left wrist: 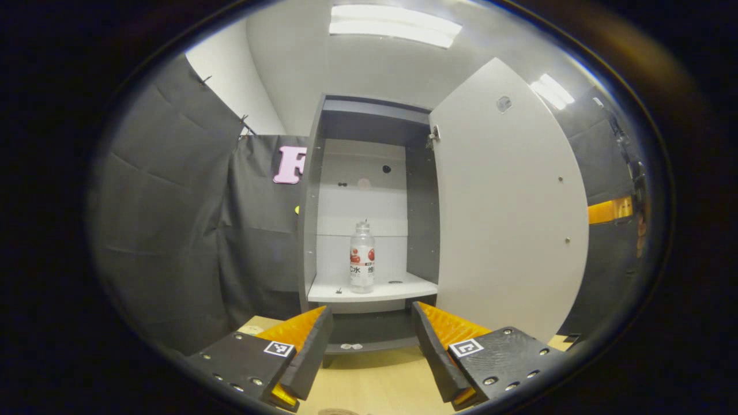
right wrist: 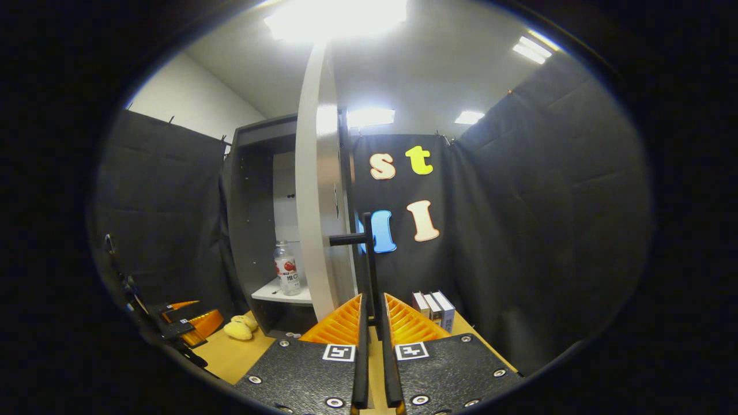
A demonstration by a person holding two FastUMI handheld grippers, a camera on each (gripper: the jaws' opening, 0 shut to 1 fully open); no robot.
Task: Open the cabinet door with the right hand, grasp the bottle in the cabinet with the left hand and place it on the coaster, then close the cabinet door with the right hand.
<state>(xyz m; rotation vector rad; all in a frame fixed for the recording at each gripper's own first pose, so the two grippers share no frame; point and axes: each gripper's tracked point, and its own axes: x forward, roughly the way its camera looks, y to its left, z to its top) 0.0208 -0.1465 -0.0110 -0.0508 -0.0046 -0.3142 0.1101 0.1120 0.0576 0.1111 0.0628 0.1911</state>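
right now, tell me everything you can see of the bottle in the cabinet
The bottle is a small clear plastic one with a pale cap and a red and white label around its middle. It stands upright on the white shelf of the open cabinet, near the shelf's middle and apart from the walls. It looks nearly empty, though that is hard to judge. Nothing touches it but the shelf; the left claw is open, short of it.

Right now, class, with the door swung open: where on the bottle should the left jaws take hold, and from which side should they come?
Grip the bottle around its labelled middle, coming straight in from the cabinet's open front. It stands upright and alone on the shelf, and the open left gripper already faces it. The door blocks the right and the cabinet wall the left.
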